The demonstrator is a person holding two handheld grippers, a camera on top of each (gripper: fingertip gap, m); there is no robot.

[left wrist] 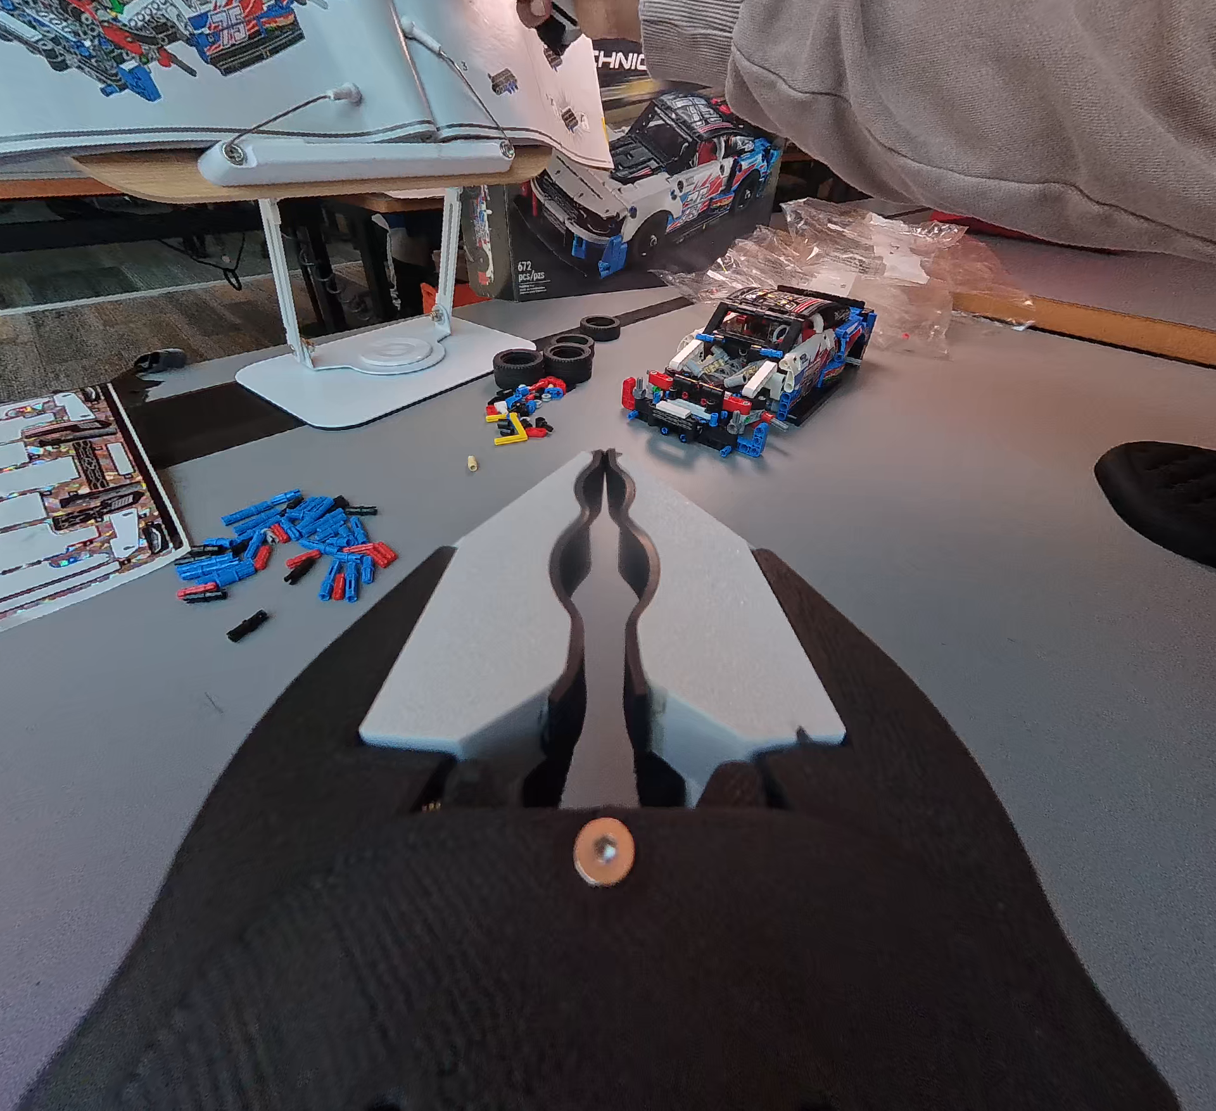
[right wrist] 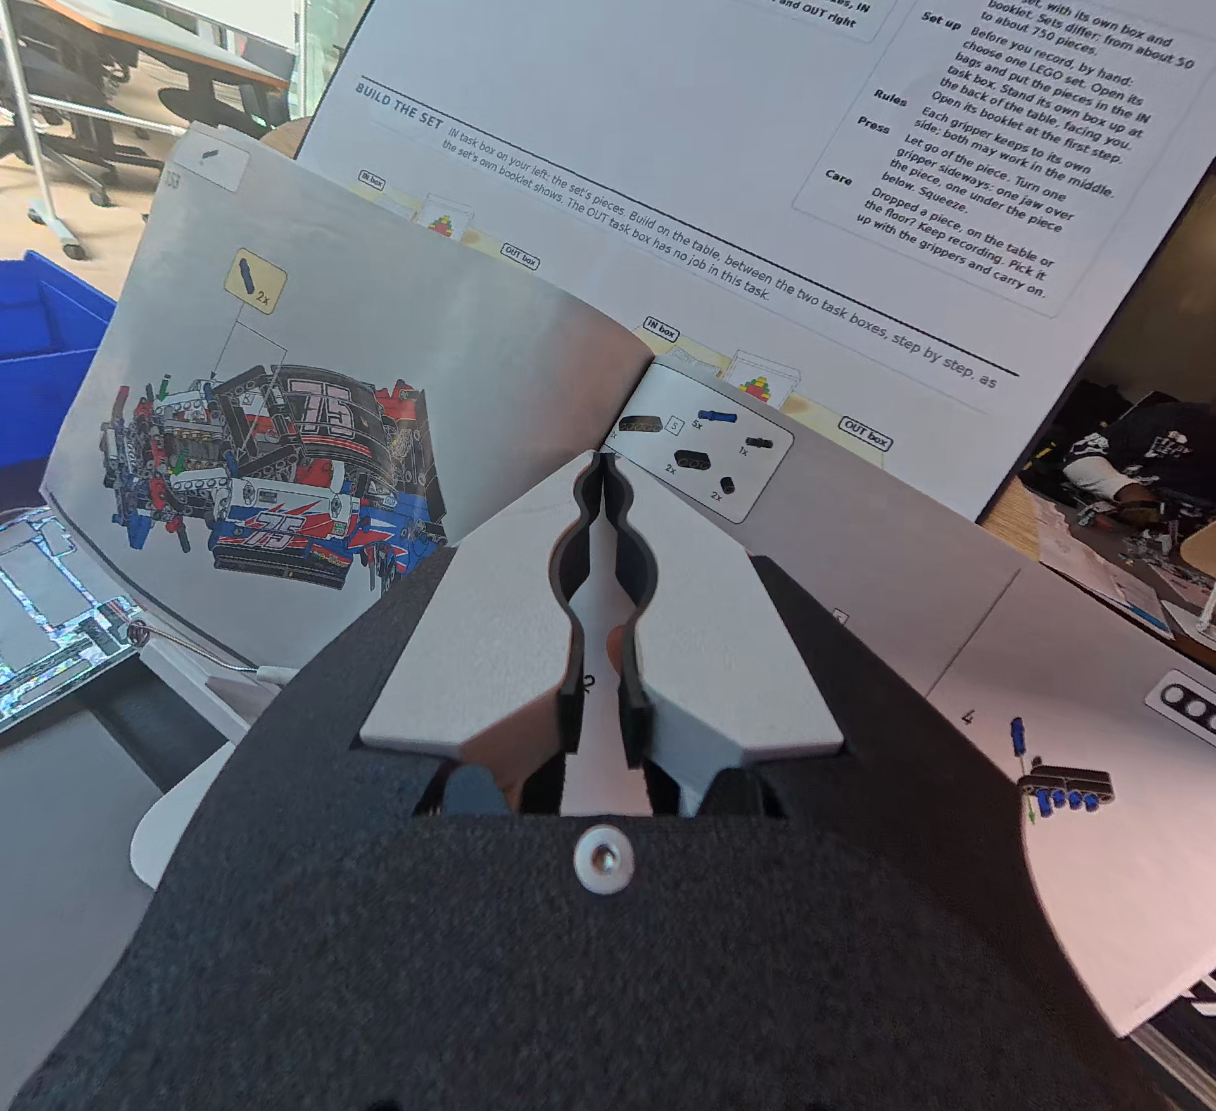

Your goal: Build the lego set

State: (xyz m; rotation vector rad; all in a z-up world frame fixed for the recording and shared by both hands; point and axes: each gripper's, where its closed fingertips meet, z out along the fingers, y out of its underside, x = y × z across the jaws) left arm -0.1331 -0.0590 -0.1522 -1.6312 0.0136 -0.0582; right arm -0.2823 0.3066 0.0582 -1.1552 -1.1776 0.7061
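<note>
My left gripper is shut and empty, hovering over the grey table. A partly built race car stands just beyond it to the right. Black tyres, a small mixed pile of parts, a lone tan pin and a pile of blue and red pins lie to its left. My right gripper is shut on a page of the open booklet and holds it lifted off the stand. It also shows in the left wrist view, held by a hand at the raised page.
The white booklet stand sits at the back left, the set's box behind it. A sticker sheet lies far left, crumpled plastic bags back right, a black object at the right edge. A grey sleeve crosses above. A blue bin is at left. Spacing between my two grippers at the tips: around 45 centimetres.
</note>
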